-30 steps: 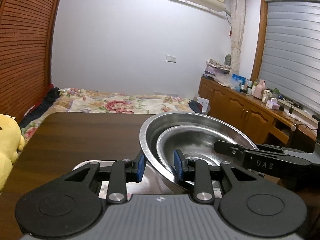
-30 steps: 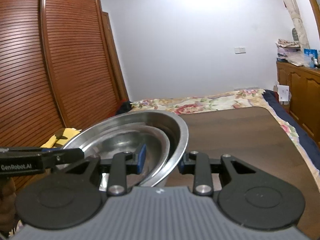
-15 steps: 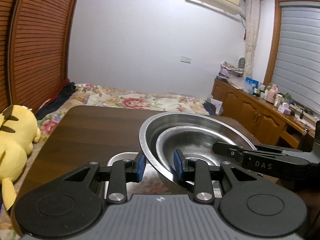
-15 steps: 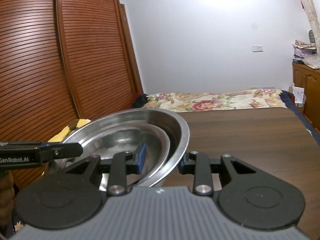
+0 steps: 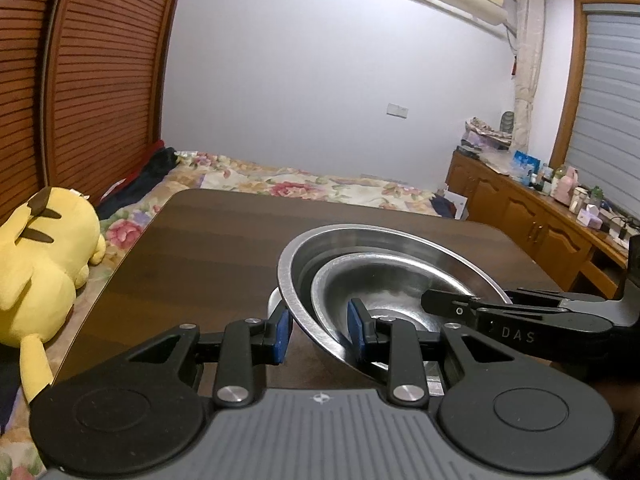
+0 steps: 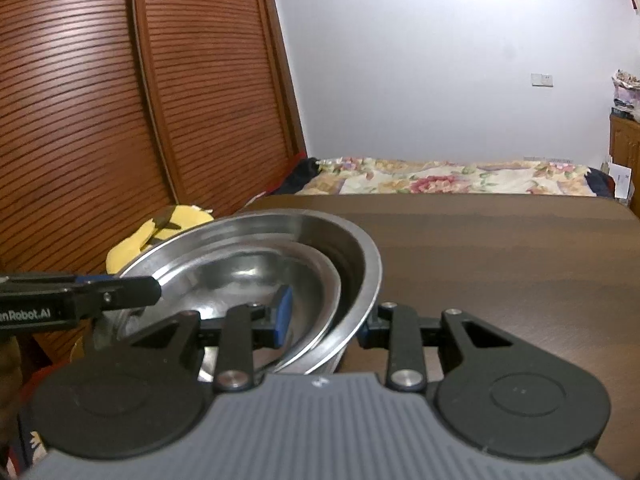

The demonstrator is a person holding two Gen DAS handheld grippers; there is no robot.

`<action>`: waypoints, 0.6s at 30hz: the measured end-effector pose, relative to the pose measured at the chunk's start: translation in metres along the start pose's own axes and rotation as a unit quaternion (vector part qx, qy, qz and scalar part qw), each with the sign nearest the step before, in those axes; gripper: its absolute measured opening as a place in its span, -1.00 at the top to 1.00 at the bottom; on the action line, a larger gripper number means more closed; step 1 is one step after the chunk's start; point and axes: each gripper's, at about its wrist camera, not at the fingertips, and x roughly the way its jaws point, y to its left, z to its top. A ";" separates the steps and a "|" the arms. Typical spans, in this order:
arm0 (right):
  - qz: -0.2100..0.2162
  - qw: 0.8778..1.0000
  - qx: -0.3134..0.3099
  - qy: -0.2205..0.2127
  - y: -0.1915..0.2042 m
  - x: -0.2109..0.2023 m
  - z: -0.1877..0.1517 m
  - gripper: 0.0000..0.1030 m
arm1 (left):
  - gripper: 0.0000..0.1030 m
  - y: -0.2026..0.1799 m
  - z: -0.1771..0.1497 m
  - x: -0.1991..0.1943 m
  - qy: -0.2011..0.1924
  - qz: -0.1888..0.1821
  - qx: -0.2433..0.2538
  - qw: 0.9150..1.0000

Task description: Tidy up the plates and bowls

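Item: nested steel bowls, carried between two claws over a dark wooden bench.

Left claw (image 5: pixel 320 330): lower centre of the left wrist view. Narrowly parted jaws are clamped on the near rim of the large bowl (image 5: pixel 400 248), one blue pad outside the wall, the other inside.

Right claw (image 6: pixel 324 318): lower centre of the right wrist view. The same narrow gap is closed on the opposite rim of the large bowl (image 6: pixel 360 256), one pad inside, the other outside and mostly hidden.

Small bowl (image 5: pixel 384 284): seated inside the large one, off centre and tilted toward the left claw's side.

Governing relation: the pair is spanned rim to rim, each claw facing the other across the bowl, so neither hand is the nearer. The load is judged to be held clear of the bench; a lowering move would call for both claws to descend level together.

Beneath, lower centre of the left view: the edge of another steel piece (image 5: pixel 274 300) is partly seen; its kind cannot be told.

Bench (image 5: pixel 208 248): bare dark wood beyond the bowls.

Room, farther: yellow plush toy (image 5: pixel 36 264) at left, floral bed (image 5: pixel 304 188), slatted wooden doors (image 6: pixel 120 100), wooden cabinets (image 5: pixel 532 220) at right, white wall.
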 end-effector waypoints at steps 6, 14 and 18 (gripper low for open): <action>0.001 1.000 -0.010 0.012 0.006 0.008 -0.003 0.34 | 0.38 0.006 -0.003 0.004 0.007 0.005 -0.001 1.000; -0.001 1.000 -0.018 0.026 0.010 0.015 -0.007 0.34 | 0.38 0.008 -0.007 0.010 0.016 0.014 -0.002 1.000; -0.003 0.999 -0.026 0.025 0.013 0.015 -0.009 0.34 | 0.38 0.009 -0.008 0.012 0.013 0.015 -0.002 1.000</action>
